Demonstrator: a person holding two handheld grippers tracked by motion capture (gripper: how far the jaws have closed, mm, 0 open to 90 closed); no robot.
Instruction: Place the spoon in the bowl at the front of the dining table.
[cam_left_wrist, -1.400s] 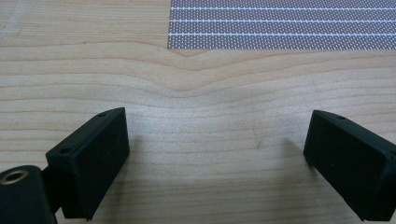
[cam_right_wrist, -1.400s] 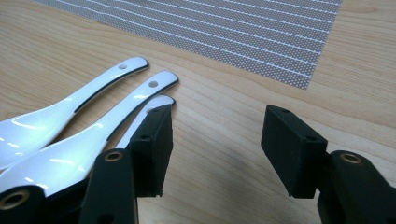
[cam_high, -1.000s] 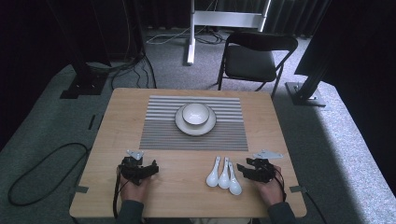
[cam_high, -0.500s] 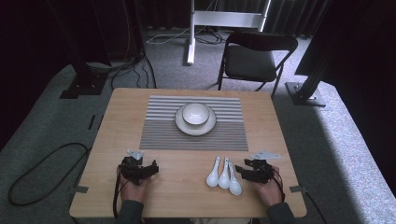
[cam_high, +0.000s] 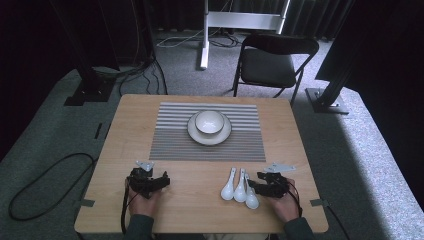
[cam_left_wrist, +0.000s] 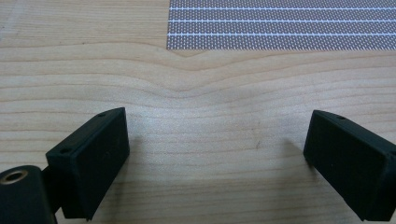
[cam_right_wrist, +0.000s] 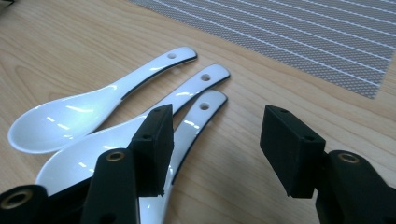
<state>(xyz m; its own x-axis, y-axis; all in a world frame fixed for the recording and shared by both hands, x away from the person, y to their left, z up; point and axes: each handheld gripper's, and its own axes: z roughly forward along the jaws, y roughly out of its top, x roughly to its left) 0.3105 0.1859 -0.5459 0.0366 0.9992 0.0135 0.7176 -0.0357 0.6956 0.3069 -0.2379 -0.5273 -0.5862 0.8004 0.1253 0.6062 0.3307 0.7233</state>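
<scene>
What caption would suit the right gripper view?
Open right gripper poised beside three white spoons on the wooden table.

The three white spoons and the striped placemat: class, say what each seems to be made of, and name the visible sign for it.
The spoons look like glazed ceramic, possibly hard plastic: glossy white with sharp light reflections and a dark edge line. The placemat looks like woven vinyl or similar mesh: a fine grey grid texture with pale stripes, matte.

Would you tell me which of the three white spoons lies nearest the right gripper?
The rightmost spoon: it lies beside the right gripper, the other two farther left.
</scene>
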